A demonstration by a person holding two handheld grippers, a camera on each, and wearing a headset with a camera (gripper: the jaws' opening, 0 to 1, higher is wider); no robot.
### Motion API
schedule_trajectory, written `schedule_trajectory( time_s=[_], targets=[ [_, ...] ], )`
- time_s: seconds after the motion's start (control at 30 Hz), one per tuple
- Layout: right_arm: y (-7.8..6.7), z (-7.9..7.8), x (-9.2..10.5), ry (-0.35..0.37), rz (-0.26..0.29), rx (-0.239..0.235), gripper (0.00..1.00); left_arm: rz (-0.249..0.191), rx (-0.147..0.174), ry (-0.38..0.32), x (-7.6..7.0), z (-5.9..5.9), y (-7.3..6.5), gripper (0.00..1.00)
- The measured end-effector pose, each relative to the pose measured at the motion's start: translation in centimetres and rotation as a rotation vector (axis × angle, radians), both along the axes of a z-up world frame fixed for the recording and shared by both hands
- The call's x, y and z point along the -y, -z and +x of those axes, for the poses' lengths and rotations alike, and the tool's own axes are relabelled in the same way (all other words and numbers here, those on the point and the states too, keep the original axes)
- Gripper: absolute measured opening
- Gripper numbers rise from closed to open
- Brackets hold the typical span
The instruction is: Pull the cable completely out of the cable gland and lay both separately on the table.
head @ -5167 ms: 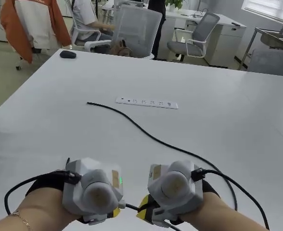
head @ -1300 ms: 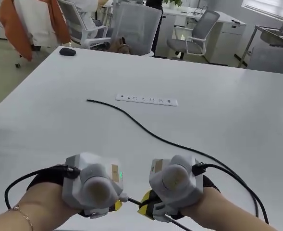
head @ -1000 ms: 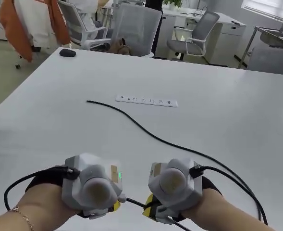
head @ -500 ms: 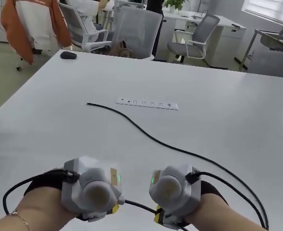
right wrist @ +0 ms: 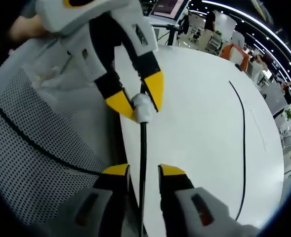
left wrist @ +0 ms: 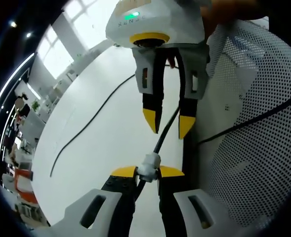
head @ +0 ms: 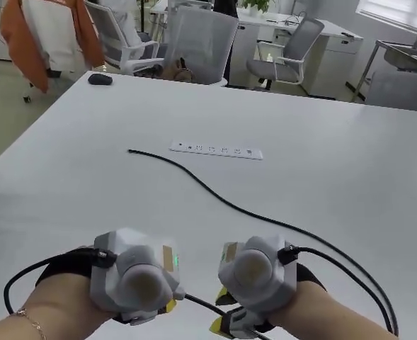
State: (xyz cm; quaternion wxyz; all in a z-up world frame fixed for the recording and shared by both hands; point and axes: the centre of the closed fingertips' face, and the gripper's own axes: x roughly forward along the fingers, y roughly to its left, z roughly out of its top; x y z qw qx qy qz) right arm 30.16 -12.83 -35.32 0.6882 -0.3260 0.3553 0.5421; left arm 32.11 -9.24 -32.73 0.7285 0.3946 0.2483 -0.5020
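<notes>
A long black cable curves across the white table and loops back to my hands at the near edge. Its near end runs through a small white cable gland. My left gripper is shut on the gland, and the right gripper view shows the same hold on the gland. My right gripper faces it a short way off, open, with the cable running loose between its yellow tips. In the head view both grippers, left and right, sit close together.
A white power strip lies mid-table beyond the cable's far end. A dark mouse sits at the far left corner. Office chairs stand behind the far edge. The grippers' own black leads trail beside my arms.
My right gripper drew a little away from the left along the cable, then came back closer with its jaws now spread. The left gripper has stayed put on the gland.
</notes>
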Motion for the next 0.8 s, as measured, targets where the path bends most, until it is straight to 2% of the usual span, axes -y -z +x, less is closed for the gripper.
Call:
schedule_trajectory(
  time_s=[0.17,0.33,0.53,0.67,0.8],
  targets=[
    [-0.3,0.0,-0.6,-0.014,0.028,0.011,0.19,-0.008,0.002,0.030,0.6,-0.5,-0.1,0.17],
    [-0.4,-0.1,-0.4,-0.018,0.028,0.006,0.03,-0.026,0.004,0.030,0.8,-0.4,-0.4,0.17],
    [-0.3,-0.1,-0.4,-0.015,0.020,0.009,0.02,-0.025,0.001,0.032,0.8,-0.5,-0.3,0.17],
    [0.3,0.2,0.5,-0.009,-0.030,0.021,0.02,-0.021,0.005,0.017,0.5,-0.2,-0.4,0.17],
    [0.5,0.2,1.0,0.000,-0.055,0.022,0.02,-0.020,0.008,0.010,0.4,-0.1,-0.4,0.17]
  ],
)
